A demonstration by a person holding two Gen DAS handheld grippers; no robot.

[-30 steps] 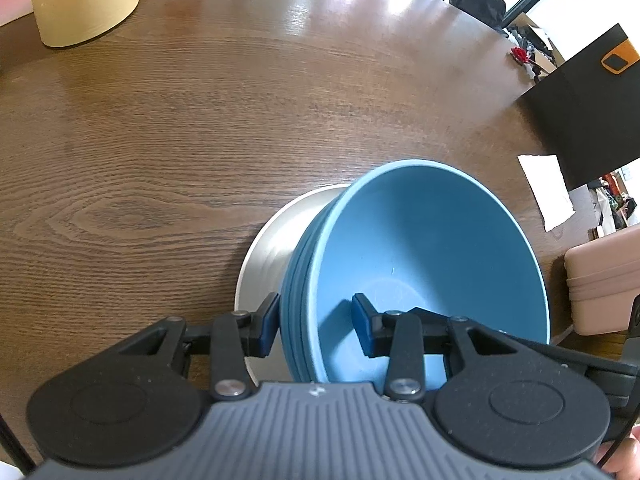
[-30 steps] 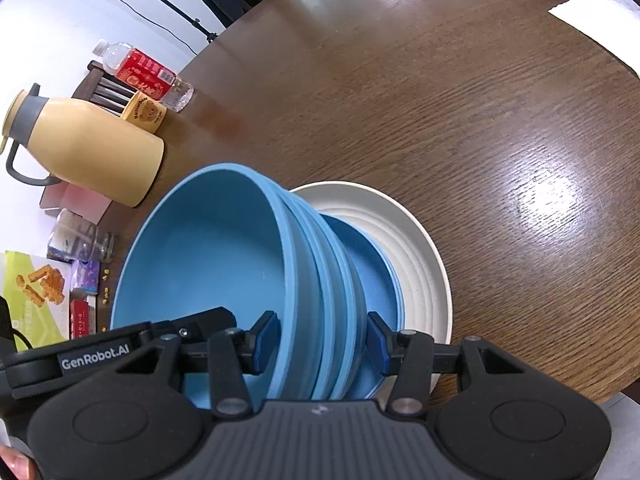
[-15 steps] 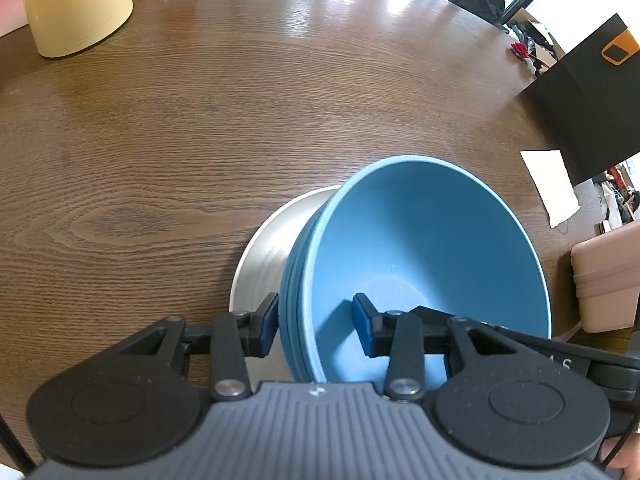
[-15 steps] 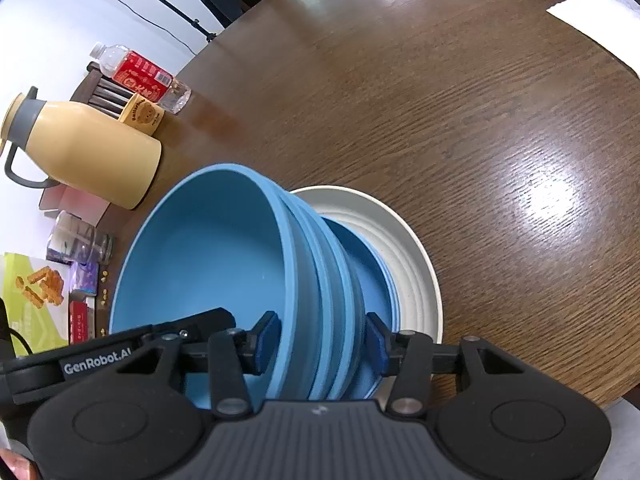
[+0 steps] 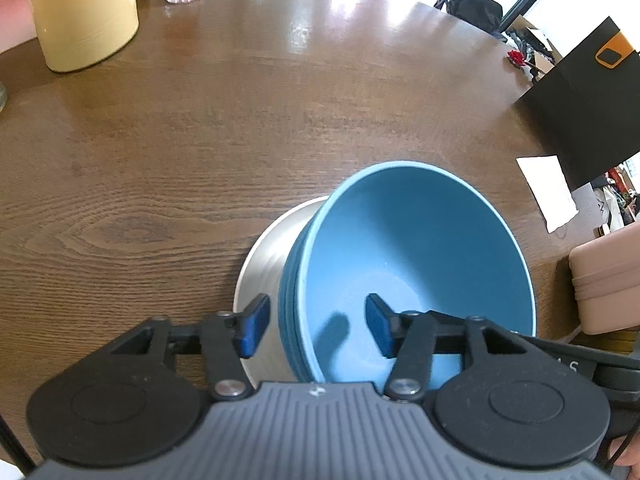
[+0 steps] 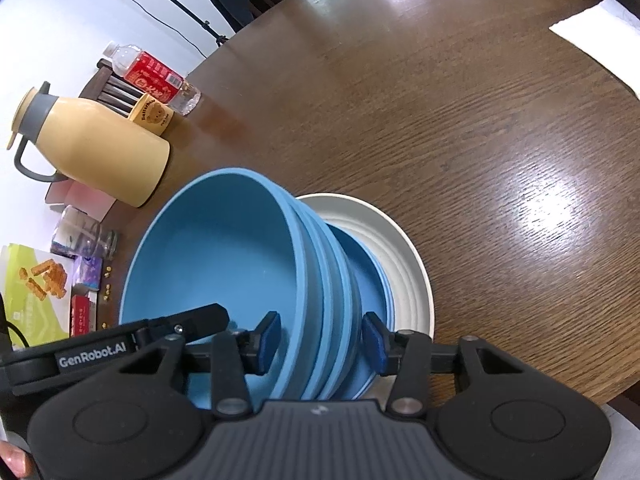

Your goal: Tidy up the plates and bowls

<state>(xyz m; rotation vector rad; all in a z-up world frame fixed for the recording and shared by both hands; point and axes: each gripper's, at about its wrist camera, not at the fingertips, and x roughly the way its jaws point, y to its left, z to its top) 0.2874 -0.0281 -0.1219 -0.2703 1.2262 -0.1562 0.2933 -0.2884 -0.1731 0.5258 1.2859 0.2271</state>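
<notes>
Stacking looks done: bowls (image 6: 256, 280) nested on the plate (image 6: 404, 252), lower centre; left gripper (image 5: 316, 328) has just been opening, its pads off the rims between them; right gripper (image 6: 320, 340) clamps the rims.

Round wooden table (image 5: 240, 140) carries white plate (image 6: 408, 256), yellow jug (image 6: 104, 156), bottle (image 6: 156, 76).

A stack of nested bowls (image 6: 256, 264) sits on a plate (image 6: 404, 256) on the table (image 6: 440, 120), while a jug (image 6: 96, 152), a mug (image 6: 154, 114) and a bottle (image 6: 154, 76) stand well apart at the table's far left edge.
</notes>
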